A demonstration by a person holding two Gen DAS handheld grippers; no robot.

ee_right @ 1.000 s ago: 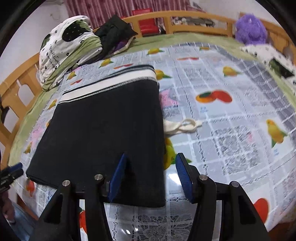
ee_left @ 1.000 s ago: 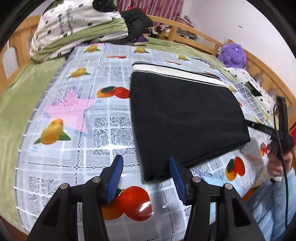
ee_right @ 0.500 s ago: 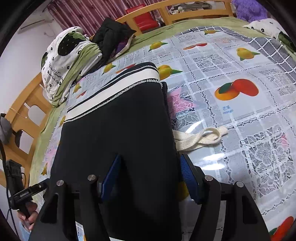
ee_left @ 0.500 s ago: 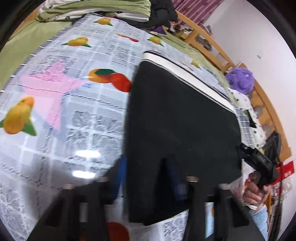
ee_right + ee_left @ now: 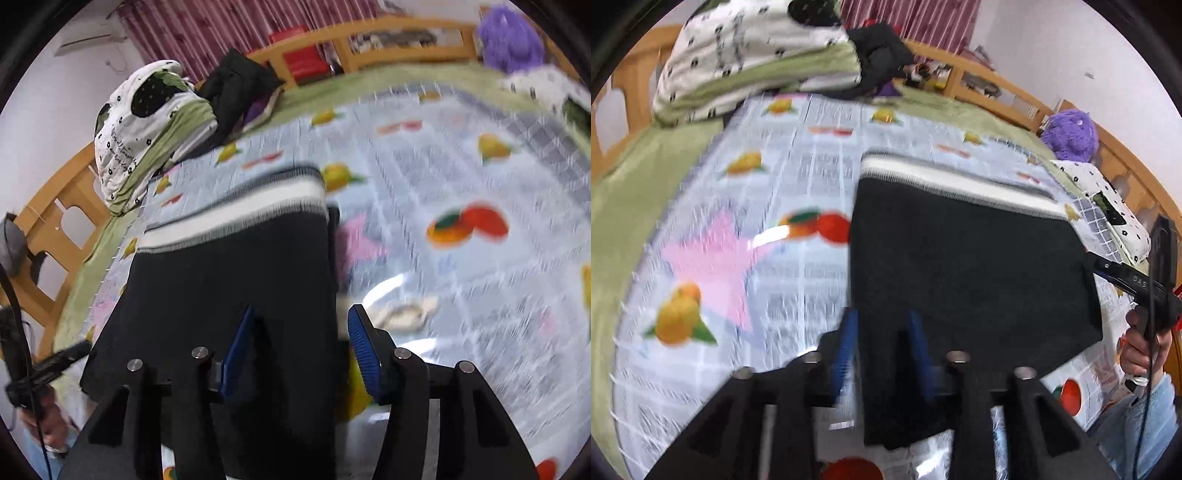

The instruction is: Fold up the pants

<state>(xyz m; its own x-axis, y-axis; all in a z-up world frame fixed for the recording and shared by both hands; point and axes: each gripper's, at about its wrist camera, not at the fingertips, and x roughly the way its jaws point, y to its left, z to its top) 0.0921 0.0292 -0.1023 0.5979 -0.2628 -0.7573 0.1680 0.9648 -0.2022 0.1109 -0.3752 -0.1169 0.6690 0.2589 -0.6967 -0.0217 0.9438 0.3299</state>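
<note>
The black pants lie folded flat on the fruit-print cloth, white striped waistband at the far end. My left gripper is over the near left corner of the pants, jaws narrowed with black fabric between the blue pads. In the right wrist view the pants fill the lower left. My right gripper is open and straddles the near right edge of the pants. The right gripper also shows at the far right in the left wrist view.
A fruit-print plastic cloth covers the bed. A folded duvet and dark clothes lie at the head end. A purple plush toy sits at the right. A cream drawstring loop lies right of the pants. A wooden bed frame surrounds all.
Both grippers have moved forward from the cloth's near edge onto the pants' near corners. The left jaws have narrowed around the fabric. The right jaws stay wide.
</note>
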